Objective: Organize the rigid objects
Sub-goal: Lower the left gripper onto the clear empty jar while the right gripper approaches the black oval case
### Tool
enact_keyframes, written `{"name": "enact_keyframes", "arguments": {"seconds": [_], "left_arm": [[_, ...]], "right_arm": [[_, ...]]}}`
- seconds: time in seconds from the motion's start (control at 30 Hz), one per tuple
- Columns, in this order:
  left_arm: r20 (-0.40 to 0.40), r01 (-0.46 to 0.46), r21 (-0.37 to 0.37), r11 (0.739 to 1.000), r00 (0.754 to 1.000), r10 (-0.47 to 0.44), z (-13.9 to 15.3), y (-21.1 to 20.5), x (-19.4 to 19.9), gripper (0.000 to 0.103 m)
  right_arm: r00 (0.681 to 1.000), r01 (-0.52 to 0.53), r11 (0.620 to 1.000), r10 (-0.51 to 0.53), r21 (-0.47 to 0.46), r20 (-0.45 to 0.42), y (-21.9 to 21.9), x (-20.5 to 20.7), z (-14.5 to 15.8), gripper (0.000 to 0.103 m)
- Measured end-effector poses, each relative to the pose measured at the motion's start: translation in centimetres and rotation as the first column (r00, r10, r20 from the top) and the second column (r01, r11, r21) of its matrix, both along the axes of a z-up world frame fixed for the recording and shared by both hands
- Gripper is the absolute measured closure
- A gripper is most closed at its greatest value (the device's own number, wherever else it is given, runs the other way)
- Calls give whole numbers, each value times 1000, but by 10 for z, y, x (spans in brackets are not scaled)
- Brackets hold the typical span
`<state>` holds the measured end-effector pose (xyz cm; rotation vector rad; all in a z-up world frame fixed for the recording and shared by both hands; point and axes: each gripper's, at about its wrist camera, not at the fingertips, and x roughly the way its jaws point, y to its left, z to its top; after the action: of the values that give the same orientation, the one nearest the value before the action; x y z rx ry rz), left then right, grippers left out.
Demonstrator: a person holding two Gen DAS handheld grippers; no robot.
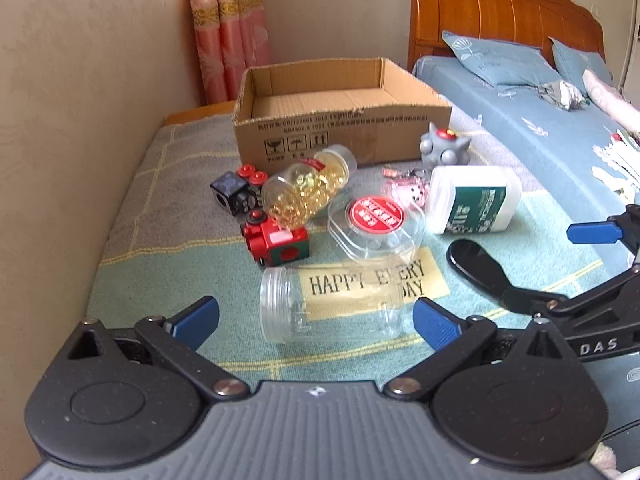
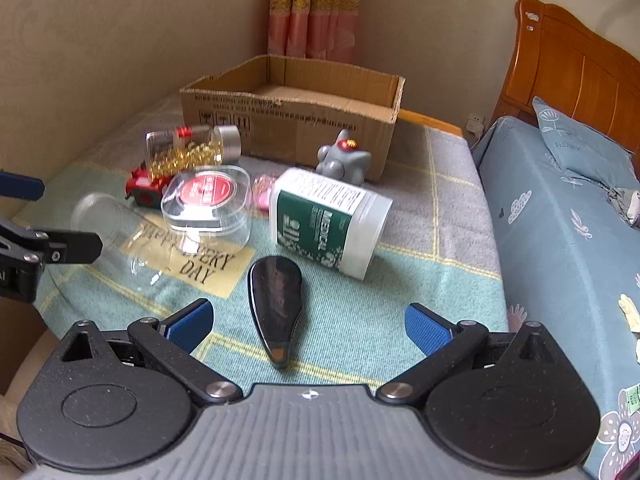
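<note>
Left wrist alone shows the black cube toy point(image 1: 234, 197) beside the capsule jar point(image 1: 308, 184)

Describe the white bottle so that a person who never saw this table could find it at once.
Start at the open cardboard box at the far end of the blanket-covered surface. In front of its right corner stands a grey spiky toy; just nearer lies the white bottle on its side. Unlike the clear jars beside it, it is opaque and has a dark green label reading MEDICAL.

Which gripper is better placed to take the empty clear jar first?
Left. The left gripper, open, faces the jar lying between its fingers. The right gripper faces the black spoon.
</note>
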<state>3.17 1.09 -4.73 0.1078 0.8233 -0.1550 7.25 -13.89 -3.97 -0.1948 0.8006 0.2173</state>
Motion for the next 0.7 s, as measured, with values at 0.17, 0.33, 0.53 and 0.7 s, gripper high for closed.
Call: {"name": "enact_keyframes", "arguments": {"seconds": [0.17, 0.33, 0.53, 0.7], "left_arm": [[-43, 6, -21, 1000, 999, -7, -13, 2, 9, 1], [-71, 10, -17, 1000, 997, -11, -23, 1, 17, 1], [-91, 16, -27, 1000, 996, -18, -29, 0, 25, 1], [-105, 16, -31, 999, 994, -19, -32, -3, 32, 1]], "right_arm": [[999, 6, 1000, -7, -21, -49, 1, 7, -22, 0], [998, 28, 997, -32, -75, -57, -8, 13, -33, 0], [993, 98, 994, -101, -46, -60, -38, 24, -34, 0], [983, 169, 985, -170, -15, -70, -57, 35, -36, 0]]}}
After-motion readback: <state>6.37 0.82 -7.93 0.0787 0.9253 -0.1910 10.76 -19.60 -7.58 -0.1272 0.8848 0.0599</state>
